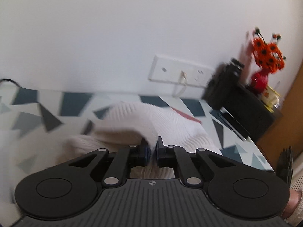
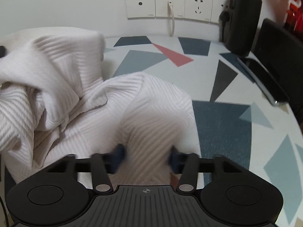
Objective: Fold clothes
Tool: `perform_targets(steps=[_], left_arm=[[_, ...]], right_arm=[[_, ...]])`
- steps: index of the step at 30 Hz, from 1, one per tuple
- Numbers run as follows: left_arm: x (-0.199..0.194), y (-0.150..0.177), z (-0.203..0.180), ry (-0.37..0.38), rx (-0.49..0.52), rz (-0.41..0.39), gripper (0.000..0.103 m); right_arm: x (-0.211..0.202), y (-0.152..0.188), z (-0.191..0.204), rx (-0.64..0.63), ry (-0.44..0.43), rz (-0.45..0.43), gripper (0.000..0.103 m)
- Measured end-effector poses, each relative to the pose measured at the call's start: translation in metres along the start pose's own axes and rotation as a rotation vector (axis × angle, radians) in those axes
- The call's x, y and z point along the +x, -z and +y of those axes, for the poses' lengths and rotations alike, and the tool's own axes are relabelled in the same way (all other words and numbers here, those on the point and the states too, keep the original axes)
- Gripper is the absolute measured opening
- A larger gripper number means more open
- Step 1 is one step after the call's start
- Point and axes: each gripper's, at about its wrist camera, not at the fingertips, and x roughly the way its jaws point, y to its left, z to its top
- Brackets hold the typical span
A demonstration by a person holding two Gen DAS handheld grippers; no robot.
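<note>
A white ribbed knit garment (image 2: 75,94) lies crumpled on the table with the geometric-patterned cover (image 2: 227,123). In the left wrist view my left gripper (image 1: 153,149) is shut on a pinch of the garment (image 1: 170,124), and the cloth drapes away from the pads and hangs raised off the table. In the right wrist view my right gripper (image 2: 146,157) straddles a raised fold at the garment's right end. Its blue-padded fingers (image 2: 119,155) are blurred and stand apart on either side of the fold, with cloth filling the gap between them.
A black bottle (image 2: 242,19) stands at the back right by the wall sockets (image 2: 170,3), one with a white cable plugged in. A dark phone (image 2: 265,83) lies near the table's right edge beside a black box (image 1: 246,109). An orange and red toy (image 1: 265,56) sits on the box.
</note>
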Motion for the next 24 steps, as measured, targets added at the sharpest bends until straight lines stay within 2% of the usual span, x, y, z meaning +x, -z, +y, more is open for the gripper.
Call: perform_targets(steps=[6, 14, 19, 24], left_arm=[[-0.052, 0.019, 0.050, -0.139, -0.126, -0.037, 0.008], [-0.087, 0.079, 0.113, -0.340, -0.294, 0.026, 0.008], [-0.097, 0.094, 0.131, -0.404, -0.308, 0.034, 0.008], [-0.107, 0.106, 0.146, -0.451, -0.335, 0.043, 0.008]], right_arm=[[-0.010, 0.008, -0.008, 0.037, -0.025, 0.005, 0.034], [-0.011, 0.011, -0.006, 0.028, -0.014, 0.016, 0.035], [-0.011, 0.009, -0.003, 0.022, 0.006, 0.025, 0.040], [-0.017, 0.007, -0.001, 0.019, 0.031, 0.001, 0.041]])
